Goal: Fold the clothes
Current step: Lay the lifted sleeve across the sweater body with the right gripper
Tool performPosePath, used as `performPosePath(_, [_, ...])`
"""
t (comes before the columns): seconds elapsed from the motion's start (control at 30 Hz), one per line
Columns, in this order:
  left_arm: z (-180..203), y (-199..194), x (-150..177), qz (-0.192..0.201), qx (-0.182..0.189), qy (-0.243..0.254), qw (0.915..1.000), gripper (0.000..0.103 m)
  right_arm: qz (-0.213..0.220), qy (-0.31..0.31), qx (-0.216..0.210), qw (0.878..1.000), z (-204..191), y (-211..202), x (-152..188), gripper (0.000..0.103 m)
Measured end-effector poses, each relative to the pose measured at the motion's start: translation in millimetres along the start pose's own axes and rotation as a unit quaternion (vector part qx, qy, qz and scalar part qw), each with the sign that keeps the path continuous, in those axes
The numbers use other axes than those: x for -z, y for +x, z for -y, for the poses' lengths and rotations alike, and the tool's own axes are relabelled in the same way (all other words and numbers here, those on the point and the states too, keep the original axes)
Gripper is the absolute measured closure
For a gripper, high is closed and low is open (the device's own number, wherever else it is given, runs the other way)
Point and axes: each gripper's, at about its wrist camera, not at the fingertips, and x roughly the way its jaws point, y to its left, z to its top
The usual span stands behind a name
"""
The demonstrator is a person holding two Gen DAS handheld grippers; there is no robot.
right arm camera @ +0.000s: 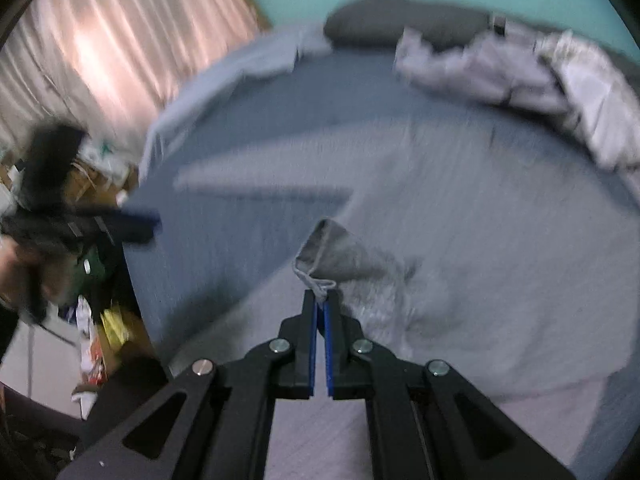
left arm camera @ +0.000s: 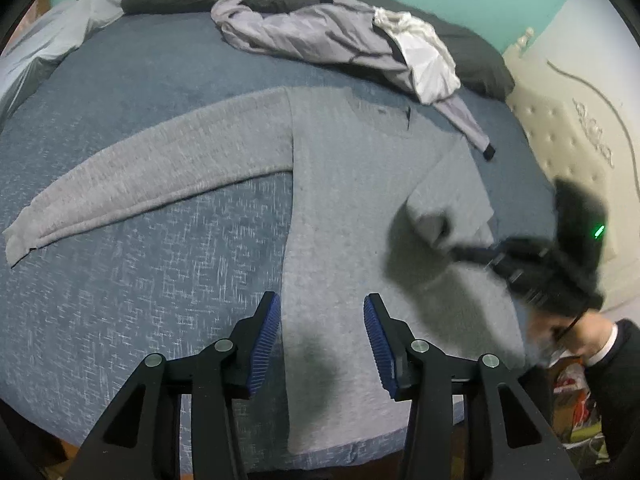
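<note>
Left tongs (left arm camera: 320, 344) hang wide open and empty above the grey sweater (left arm camera: 360, 220), which lies flat on the bed (left arm camera: 140, 280). Right tongs (right arm camera: 320, 304) are clamped on the cuff (right arm camera: 316, 268) of its sleeve, lifted over the sweater's body just ahead.

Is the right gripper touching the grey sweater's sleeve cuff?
Touching. The right wrist view shows the right gripper shut on the sleeve cuff of the grey sweater.

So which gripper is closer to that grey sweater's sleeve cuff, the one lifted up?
The right. The right gripper is shut on the cuff of the grey sweater. The left gripper hangs open above the sweater's lower body, away from that cuff.
</note>
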Motion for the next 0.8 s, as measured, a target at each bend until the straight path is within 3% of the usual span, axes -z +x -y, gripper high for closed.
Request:
performPosePath(0.2, [-4, 25, 5, -0.017, 0.009, -0.012, 0.9997, 0.055, -0.033, 0.014, 0.006, 0.999, 2, 39, 33, 0.1])
performPosePath(0.47, [2, 67, 8, -0.043, 0.021, -0.021, 0.9987, 0.055, -0.032, 0.046, -0.013, 0.998, 18, 26, 34, 0.097])
performPosePath(0.53, [6, 77, 8, -0.048, 0.025, -0.022, 0.9983, 0.055, -0.027, 0.05, -0.023, 0.998, 20, 19, 36, 0.089])
performPosePath(0.6, [9, 83, 7, -0.051, 0.027, -0.02, 0.9981, 0.055, -0.028, 0.043, -0.028, 0.998, 18, 15, 37, 0.074])
performPosePath(0.8, [18, 96, 1, -0.054, 0.032, -0.011, 0.998, 0.055, -0.028, 0.046, -0.026, 0.998, 24, 4, 43, 0.072])
